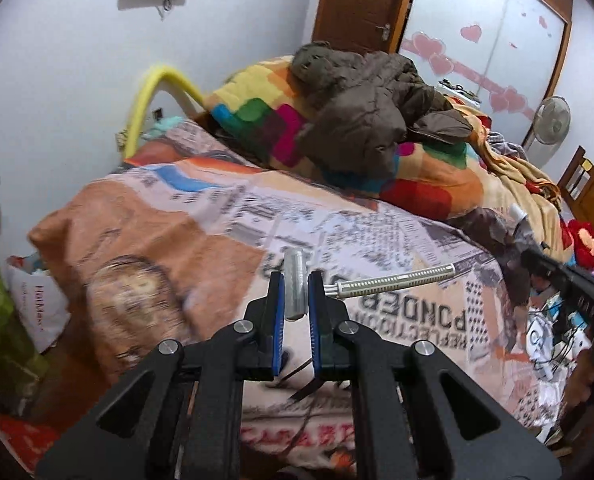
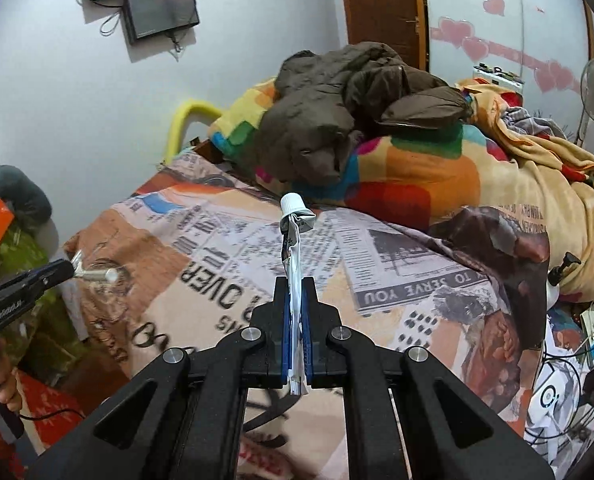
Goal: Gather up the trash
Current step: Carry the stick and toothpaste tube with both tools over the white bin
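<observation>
My left gripper (image 1: 295,280) is shut on a silver metal cylinder (image 1: 295,284) with a long perforated silver arm (image 1: 397,279) that sticks out to the right, held above the newspaper-print bedsheet (image 1: 201,232). It also shows at the left of the right wrist view (image 2: 97,274). My right gripper (image 2: 295,286) is shut on a squeezed white tube (image 2: 293,248) with a white cap (image 2: 290,202), held upright above the bed. The right gripper shows at the right of the left wrist view (image 1: 537,256).
A brown jacket (image 1: 373,112) lies on a colourful blanket (image 1: 429,176) at the back of the bed. A white bag (image 1: 37,304) stands on the floor at left. Papers and cables (image 2: 569,384) clutter the right side. A fan (image 1: 551,122) and a door (image 1: 361,0) are behind.
</observation>
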`<state>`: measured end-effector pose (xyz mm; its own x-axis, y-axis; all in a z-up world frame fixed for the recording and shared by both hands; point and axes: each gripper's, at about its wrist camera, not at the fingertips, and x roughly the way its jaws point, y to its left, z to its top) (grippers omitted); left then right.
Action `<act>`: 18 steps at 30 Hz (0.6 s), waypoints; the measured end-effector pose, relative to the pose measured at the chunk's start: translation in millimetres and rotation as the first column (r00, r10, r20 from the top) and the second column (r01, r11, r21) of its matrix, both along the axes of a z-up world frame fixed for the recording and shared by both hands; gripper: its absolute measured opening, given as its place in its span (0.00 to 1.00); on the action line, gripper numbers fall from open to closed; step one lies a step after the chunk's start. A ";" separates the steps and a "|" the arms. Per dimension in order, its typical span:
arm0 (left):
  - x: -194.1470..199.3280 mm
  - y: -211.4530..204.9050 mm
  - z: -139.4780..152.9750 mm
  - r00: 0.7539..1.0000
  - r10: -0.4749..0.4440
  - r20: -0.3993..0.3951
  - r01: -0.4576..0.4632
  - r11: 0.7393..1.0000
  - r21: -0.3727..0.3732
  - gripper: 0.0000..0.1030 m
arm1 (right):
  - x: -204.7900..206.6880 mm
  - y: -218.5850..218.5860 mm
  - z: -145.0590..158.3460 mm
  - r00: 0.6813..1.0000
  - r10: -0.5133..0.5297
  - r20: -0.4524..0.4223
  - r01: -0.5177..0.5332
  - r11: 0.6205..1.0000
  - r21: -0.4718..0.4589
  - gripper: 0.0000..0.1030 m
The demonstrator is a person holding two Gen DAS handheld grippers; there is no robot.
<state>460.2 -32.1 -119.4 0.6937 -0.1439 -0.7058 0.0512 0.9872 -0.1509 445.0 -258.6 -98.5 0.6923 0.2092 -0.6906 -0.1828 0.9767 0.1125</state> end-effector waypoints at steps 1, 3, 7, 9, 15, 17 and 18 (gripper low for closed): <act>-10.3 8.7 2.9 1.000 0.010 0.004 -0.010 1.000 0.008 0.10 | -4.6 5.4 3.2 1.000 0.007 0.003 -0.007 1.000 -0.004 0.05; -24.9 21.4 7.0 1.000 0.028 0.007 -0.028 0.999 0.019 0.10 | -12.9 14.9 8.6 1.000 0.023 0.013 -0.022 1.000 -0.008 0.05; -57.7 50.5 15.0 0.998 0.064 0.014 -0.064 0.997 0.038 0.10 | -31.6 39.9 20.5 0.997 0.075 0.032 -0.075 0.997 -0.013 0.05; -74.6 65.9 19.2 0.996 0.085 0.023 -0.086 0.996 0.038 0.10 | -41.8 56.0 25.9 0.993 0.109 0.044 -0.108 0.994 -0.021 0.05; -122.4 116.1 30.9 0.983 0.178 0.051 -0.180 0.983 0.031 0.10 | -63.8 106.1 33.7 0.976 0.210 0.059 -0.208 0.978 -0.030 0.05; -136.3 134.7 33.3 0.975 0.215 0.060 -0.217 0.976 0.028 0.10 | -71.9 126.1 34.4 0.966 0.250 0.062 -0.248 0.968 -0.038 0.05; -143.8 145.1 34.3 0.971 0.232 0.064 -0.234 0.972 0.027 0.10 | -75.1 136.1 34.6 0.961 0.269 0.062 -0.267 0.963 -0.041 0.05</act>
<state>316.4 113.0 -85.1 0.7465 0.0498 -0.6635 -0.1725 0.9776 -0.1207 369.9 -122.5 -63.9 0.6587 0.3719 -0.6541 -0.4440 0.8939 0.0611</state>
